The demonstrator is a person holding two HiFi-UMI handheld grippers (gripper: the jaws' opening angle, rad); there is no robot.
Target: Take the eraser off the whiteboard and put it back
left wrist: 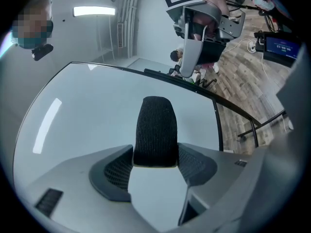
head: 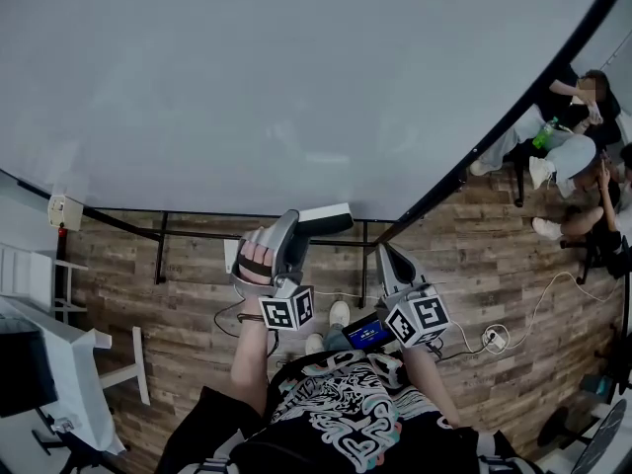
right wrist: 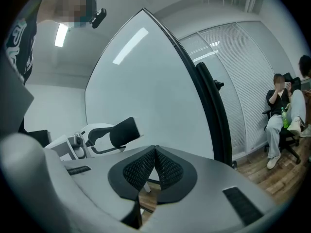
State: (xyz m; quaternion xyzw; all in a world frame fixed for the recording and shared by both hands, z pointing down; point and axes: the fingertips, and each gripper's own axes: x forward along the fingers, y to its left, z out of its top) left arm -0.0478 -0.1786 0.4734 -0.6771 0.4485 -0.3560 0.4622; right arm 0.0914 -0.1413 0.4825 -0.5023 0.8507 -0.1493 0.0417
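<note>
Square-patterned marker cubes ride on both grippers; the patterns carry no readable letters. Left gripper pinches the eraser, white body between the pads, black felt end pointing forward. Right gripper is pressed together, empty, just beside. Whiteboard lies close ahead; contact with the eraser unclear.
</note>
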